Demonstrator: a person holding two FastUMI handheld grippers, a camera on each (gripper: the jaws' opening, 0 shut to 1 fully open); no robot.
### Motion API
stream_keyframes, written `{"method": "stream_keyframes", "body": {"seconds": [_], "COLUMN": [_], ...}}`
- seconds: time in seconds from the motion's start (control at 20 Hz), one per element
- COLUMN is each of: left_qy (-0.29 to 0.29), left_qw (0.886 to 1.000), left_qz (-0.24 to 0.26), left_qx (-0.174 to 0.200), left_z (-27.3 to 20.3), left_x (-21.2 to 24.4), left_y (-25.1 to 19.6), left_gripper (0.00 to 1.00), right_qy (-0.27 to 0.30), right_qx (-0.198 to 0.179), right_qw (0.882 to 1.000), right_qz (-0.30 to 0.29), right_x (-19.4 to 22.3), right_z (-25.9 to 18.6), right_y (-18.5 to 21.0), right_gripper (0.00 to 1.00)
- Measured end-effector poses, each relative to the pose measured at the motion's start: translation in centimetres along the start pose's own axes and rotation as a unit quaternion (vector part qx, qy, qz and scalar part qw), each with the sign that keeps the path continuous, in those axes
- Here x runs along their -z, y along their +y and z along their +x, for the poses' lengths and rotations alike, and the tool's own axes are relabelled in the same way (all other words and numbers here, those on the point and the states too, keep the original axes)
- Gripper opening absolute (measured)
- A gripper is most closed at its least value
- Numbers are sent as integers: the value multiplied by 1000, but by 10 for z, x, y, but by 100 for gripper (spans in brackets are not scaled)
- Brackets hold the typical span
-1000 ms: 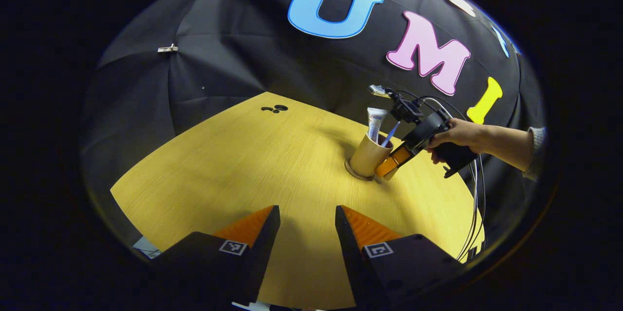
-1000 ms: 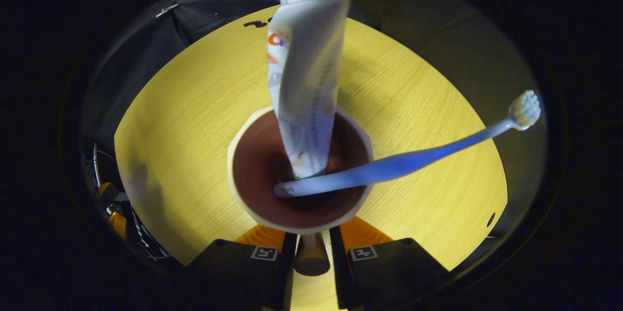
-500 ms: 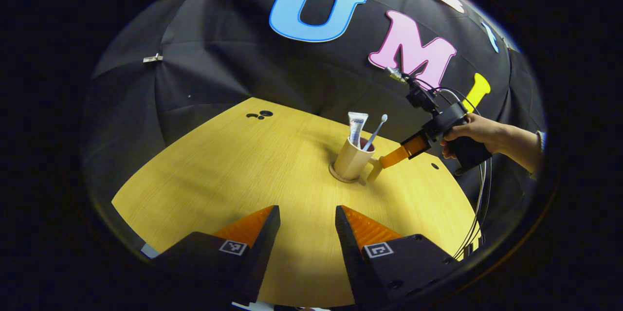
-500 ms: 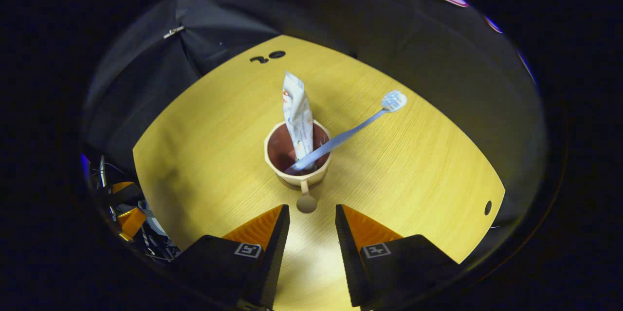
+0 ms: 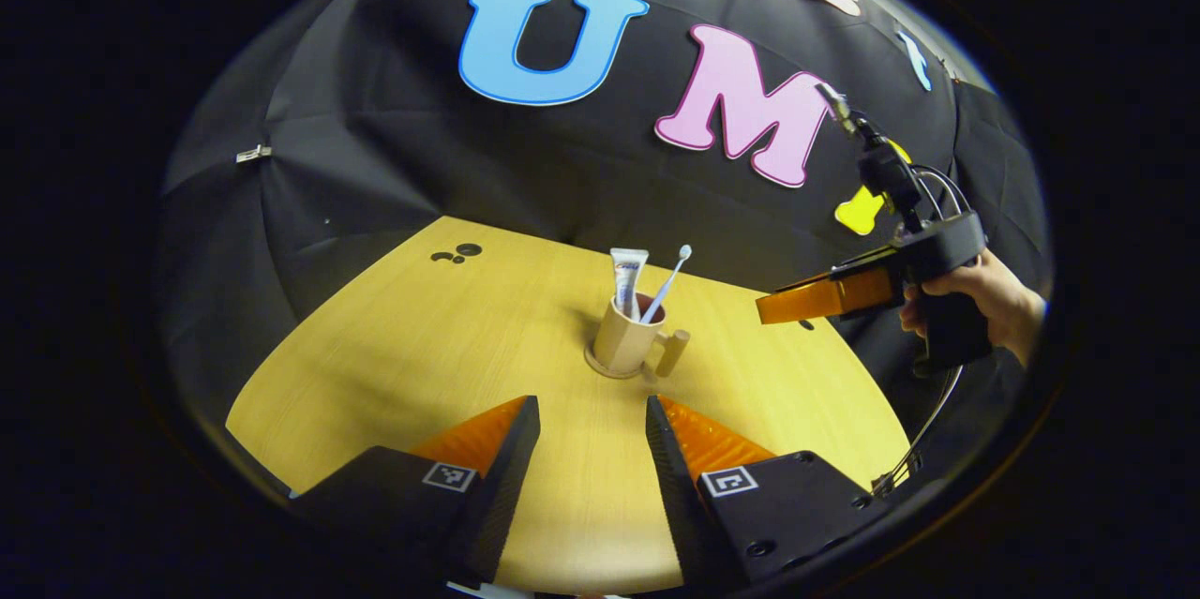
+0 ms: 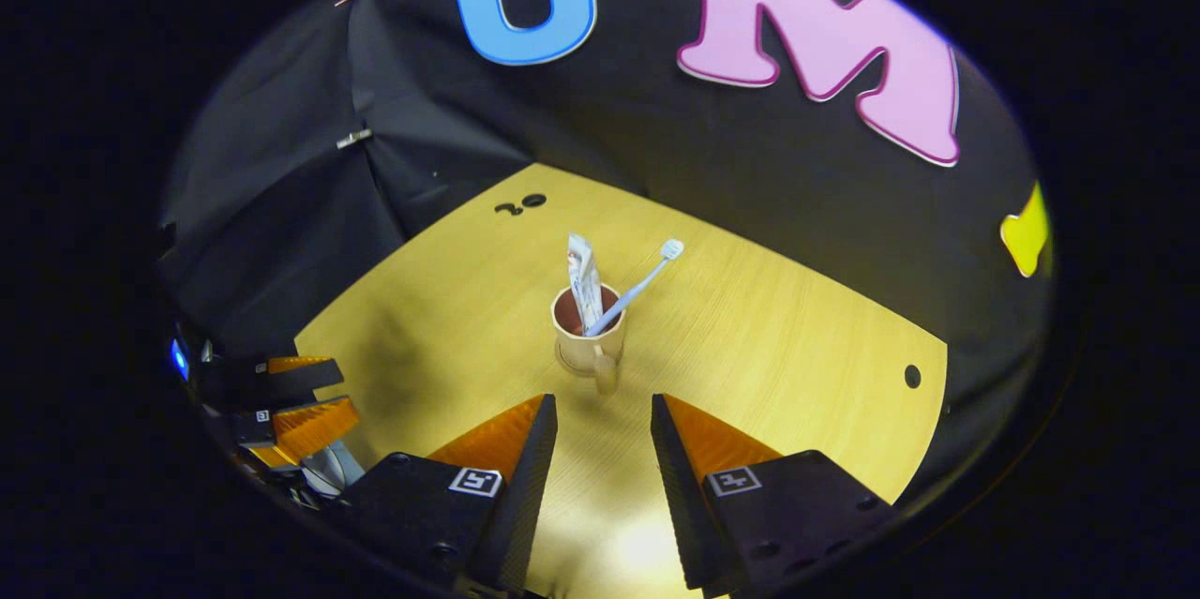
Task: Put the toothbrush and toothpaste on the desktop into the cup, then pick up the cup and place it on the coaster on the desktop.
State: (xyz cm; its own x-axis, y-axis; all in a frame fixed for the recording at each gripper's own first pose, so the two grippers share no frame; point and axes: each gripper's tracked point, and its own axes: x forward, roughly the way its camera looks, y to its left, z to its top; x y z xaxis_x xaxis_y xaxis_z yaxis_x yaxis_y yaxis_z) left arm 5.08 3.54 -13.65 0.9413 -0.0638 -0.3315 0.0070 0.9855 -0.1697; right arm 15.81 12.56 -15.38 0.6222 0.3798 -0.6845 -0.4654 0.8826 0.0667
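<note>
The cup (image 5: 621, 344) is standing upright on the round coaster (image 5: 600, 367) near the middle of the wooden counter (image 5: 422, 336), its handle (image 5: 672, 351) sticking out toward my right gripper in the left gripper view and pointing straight at me in the right gripper view. Inside it the toothpaste (image 5: 627, 278) is standing nearly upright, and the toothbrush (image 5: 667, 282) is leaning against the rim with its bristled head up and tilted away from the tube. I am holding my left gripper (image 5: 591, 435) low over the near edge of the counter, released, with its fingers spread and nothing between them. I am holding my right gripper (image 6: 600, 435) released too, fingers apart and empty, well apart from the cup. In the left gripper view my right hand (image 5: 984, 294) is gripping that tool's handle above the counter's far right edge.
</note>
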Motion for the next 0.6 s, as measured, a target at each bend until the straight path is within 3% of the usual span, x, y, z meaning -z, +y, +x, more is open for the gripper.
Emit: {"method": "stream_keyframes", "body": {"seconds": [0.4, 0.45, 0.6], "left_qy": [-20, -24, -29], "left_qw": [997, 996, 993], "left_qz": [64, 72, 93], "left_qx": [47, 51, 68], "left_z": [-11, -14, -21], "left_x": [-28, -28, -29], "left_y": [-73, -80, -100], "left_gripper": [73, 82, 77], "right_qy": [-104, -115, -143], "right_qx": [53, 57, 66], "right_qw": [992, 991, 986], "right_qz": [37, 42, 47], "right_x": [5, 7, 13], "right_z": [-81, -88, -108], "right_y": [-10, -9, -5], "right_gripper": [66, 67, 70]}}
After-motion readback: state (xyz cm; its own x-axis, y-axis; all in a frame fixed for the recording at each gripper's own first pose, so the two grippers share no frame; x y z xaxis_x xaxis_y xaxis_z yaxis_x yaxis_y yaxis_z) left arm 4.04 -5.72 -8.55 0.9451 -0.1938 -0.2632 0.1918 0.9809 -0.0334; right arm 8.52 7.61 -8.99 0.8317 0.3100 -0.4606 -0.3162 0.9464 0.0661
